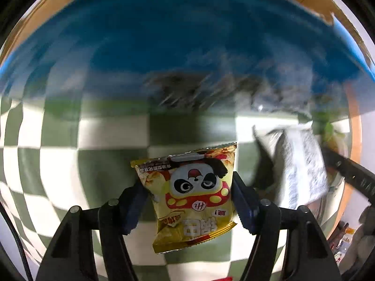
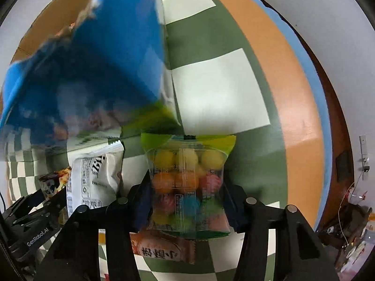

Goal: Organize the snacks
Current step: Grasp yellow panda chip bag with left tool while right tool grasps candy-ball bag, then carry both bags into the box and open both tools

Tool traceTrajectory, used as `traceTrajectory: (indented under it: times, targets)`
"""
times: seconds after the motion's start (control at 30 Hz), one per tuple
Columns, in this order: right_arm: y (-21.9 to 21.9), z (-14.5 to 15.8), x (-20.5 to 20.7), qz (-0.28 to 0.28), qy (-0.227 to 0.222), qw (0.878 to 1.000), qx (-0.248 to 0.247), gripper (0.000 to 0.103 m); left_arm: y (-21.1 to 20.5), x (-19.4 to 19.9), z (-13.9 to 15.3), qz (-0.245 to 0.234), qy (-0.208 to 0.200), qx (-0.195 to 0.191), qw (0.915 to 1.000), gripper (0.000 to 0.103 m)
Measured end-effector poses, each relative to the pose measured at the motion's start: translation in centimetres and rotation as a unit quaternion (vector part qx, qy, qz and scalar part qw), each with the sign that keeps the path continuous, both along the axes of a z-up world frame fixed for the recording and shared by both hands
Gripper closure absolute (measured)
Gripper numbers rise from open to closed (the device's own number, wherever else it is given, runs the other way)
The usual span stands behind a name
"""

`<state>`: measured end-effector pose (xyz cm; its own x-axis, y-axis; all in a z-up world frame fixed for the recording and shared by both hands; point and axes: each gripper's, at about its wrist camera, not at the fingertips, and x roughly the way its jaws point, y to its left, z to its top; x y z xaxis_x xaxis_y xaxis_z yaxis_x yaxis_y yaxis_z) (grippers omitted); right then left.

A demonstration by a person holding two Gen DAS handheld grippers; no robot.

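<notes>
A yellow snack packet [image 1: 192, 201] with a panda face lies on the green-and-white checked cloth [image 1: 112, 135]. My left gripper [image 1: 187, 185] is shut on it, a dark blue pad pressed on each side edge. In the right wrist view, a clear bag of coloured candy balls [image 2: 187, 178] with a lime-green top sits between the pads of my right gripper [image 2: 186, 187], which is shut on it. The left gripper's black body [image 2: 46, 201] shows at the lower left of that view, with the panda packet [image 2: 50, 185] at its tip.
A blurred blue container [image 1: 187, 35] [image 2: 105, 58] stands just beyond both grippers. A white packet [image 1: 302, 164] [image 2: 93, 180] lies between the two grippers. An orange packet [image 2: 164, 248] lies under the candy bag. The table's orange edge [image 2: 281, 82] runs along the right.
</notes>
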<state>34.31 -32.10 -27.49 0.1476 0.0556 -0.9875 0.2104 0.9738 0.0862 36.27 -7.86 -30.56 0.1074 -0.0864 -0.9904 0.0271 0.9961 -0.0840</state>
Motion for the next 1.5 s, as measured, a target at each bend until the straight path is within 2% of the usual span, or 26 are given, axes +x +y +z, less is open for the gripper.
traceTrajectory:
  times: [0.17,0.33,0.47,0.6,0.67,0.8,0.87,0.9,0.97,1.07,1.13,1.2,1.3,1.43,1.5]
  targets:
    - [-1.4,0.2,-2.5,0.004,0.012,1.000,0.000,0.048,2.4,-3.9,-0.4,0.003,0.014,0.004,0.9999,0.038]
    - [-2.4,-0.3,-7.6,0.000,0.028,1.000,0.003,0.048,3.5,-8.8,-0.9,0.005,0.037,0.001,0.9993,0.038]
    - [-2.5,-1.2,-11.7,-0.017,0.047,0.998,0.025,0.048,3.1,-11.9,-2.0,0.003,0.054,-0.005,0.9985,0.036]
    - [-2.6,-2.1,-13.6,-0.035,0.057,0.997,0.045,0.045,2.6,-12.4,-3.9,-0.006,0.070,-0.004,0.9975,0.031]
    - [-3.2,-2.4,-13.8,-0.044,0.058,0.996,0.055,0.040,2.5,-12.2,-4.2,0.000,0.073,-0.009,0.9973,0.029]
    - [-3.4,-2.9,-15.4,-0.063,0.060,0.994,0.065,0.037,3.5,-11.9,-4.2,0.016,0.070,-0.021,0.9972,0.029]
    - [-3.5,-3.0,-15.8,-0.065,0.056,0.994,0.061,0.037,4.1,-11.3,-4.0,0.017,0.063,-0.020,0.9976,0.035]
    - [-3.5,-3.1,-15.9,-0.063,0.054,0.995,0.053,0.040,4.7,-10.4,-4.2,0.015,0.060,-0.016,0.9980,0.038]
    - [-1.5,-3.6,-14.5,-0.061,0.052,0.996,0.029,0.050,5.7,-11.0,-2.5,0.012,0.052,-0.014,0.9985,0.044]
    - [-0.3,-2.7,-15.0,-0.061,0.037,0.997,0.030,0.051,5.8,-11.3,-1.3,0.010,0.039,-0.014,0.9991,0.046]
    - [0.1,-1.5,-15.2,-0.058,0.027,0.997,0.045,0.051,6.1,-11.3,0.6,0.012,0.026,-0.026,0.9993,0.046]
    - [0.3,0.7,-15.2,-0.048,0.009,0.997,0.059,0.051,6.2,-11.0,2.9,0.010,0.010,-0.039,0.9991,0.046]
    - [1.4,4.9,-14.0,-0.022,-0.029,0.996,0.083,0.051,6.1,-9.7,7.7,0.004,-0.025,-0.072,0.9970,0.046]
    - [3.4,11.0,-10.1,0.027,-0.088,0.991,0.100,0.051,4.4,-5.2,15.1,-0.014,-0.076,-0.115,0.9904,0.046]
    - [4.4,13.7,-7.1,0.051,-0.116,0.988,0.087,0.051,3.7,-2.5,17.2,-0.020,-0.097,-0.116,0.9883,0.046]
